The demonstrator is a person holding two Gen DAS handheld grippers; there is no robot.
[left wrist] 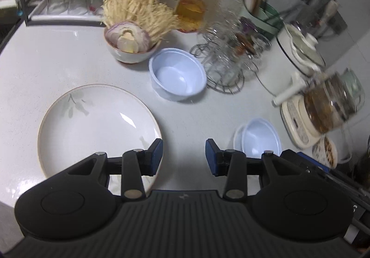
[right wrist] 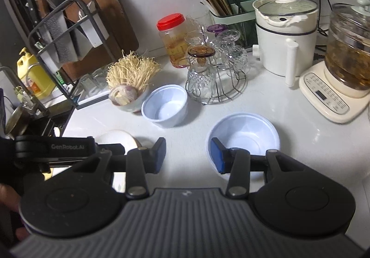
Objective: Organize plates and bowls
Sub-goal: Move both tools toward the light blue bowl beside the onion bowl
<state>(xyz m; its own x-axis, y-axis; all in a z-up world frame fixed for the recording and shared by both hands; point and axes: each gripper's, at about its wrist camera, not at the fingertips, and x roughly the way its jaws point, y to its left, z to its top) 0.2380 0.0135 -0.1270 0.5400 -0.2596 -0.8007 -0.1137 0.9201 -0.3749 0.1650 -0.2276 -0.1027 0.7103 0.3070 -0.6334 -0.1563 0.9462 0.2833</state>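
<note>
We hold the left gripper (left wrist: 184,157) with jaws apart and empty above the bare counter (left wrist: 34,61), its left pad over the right rim of the floral plate (left wrist: 92,128) at lower left. The right gripper (right wrist: 188,156), also parted and empty, has its right pad over the near rim of the shallow blue bowl (right wrist: 245,135) at centre right. We judge rim grips best: one pad inside, one outside. The deeper blue bowl (right wrist: 165,106) sits mid-frame, close to the glass rack (right wrist: 215,73) and the onion bowl (right wrist: 129,96); open room lies toward the bottom.
</note>
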